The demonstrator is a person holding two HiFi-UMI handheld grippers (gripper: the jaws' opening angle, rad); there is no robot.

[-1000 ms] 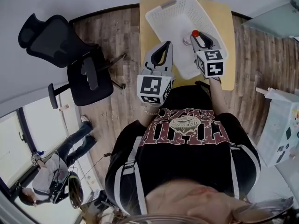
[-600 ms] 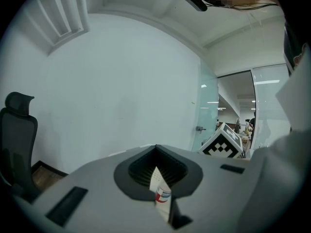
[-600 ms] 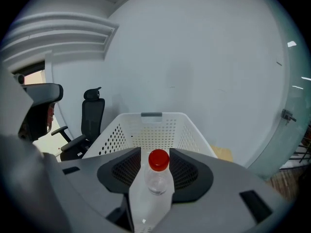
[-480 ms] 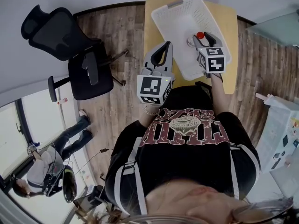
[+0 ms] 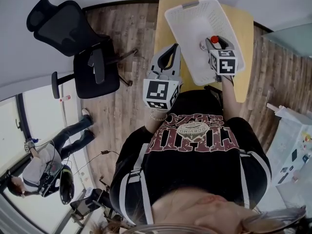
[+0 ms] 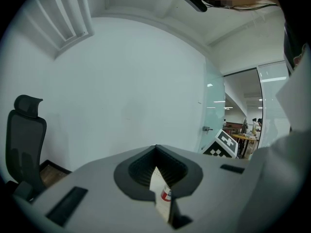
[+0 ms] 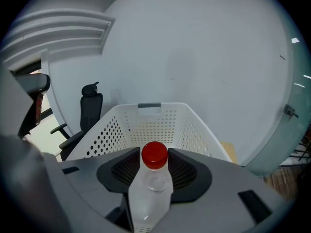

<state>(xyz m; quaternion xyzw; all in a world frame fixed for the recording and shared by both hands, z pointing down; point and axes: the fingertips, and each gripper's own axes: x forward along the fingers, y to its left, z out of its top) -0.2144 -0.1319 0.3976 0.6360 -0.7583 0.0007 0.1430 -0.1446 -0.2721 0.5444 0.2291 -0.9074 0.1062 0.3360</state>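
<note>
A small white item with a red-and-blue label [image 6: 162, 196] is pinched between the closed jaws of the left gripper [image 5: 174, 48]; what the item is cannot be told. A clear bottle [image 7: 150, 191] is clamped between the jaws of the right gripper [image 5: 211, 42], and its red cap [image 7: 154, 155] is seen just past the fingertips. In the head view the bottle is held above the white perforated basket [image 5: 185, 21], near the basket's right wall, while the left gripper is seen just beside its left wall. The basket is set on a yellow table [image 5: 244, 38]. Further left, a black office chair [image 5: 73, 38] is seen on the wooden floor [image 5: 124, 38]. Well apart, by the window, a seated person [image 5: 41, 172] is seen.
</note>
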